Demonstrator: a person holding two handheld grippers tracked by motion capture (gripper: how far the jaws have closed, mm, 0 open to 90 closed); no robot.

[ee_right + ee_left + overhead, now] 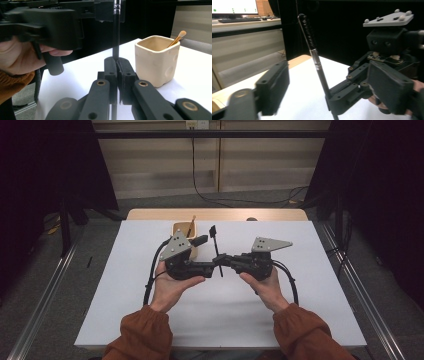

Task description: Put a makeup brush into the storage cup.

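Right tongs (117, 65) pinching thin black mascara wand (318, 65), bristly on top. Left tongs (212, 267) spread beside it. Smooth cream square cup (157, 60) near on white bench (300, 295).

A white table (150, 320) stands on grey floor (50, 285), flanked by black curtains (380, 180).

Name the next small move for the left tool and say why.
Probably close the left tool on the thin black brush. The right tool clamps the brush's lower shaft, holding it upright; the left one's jaws stand apart on either side of it, not yet touching.
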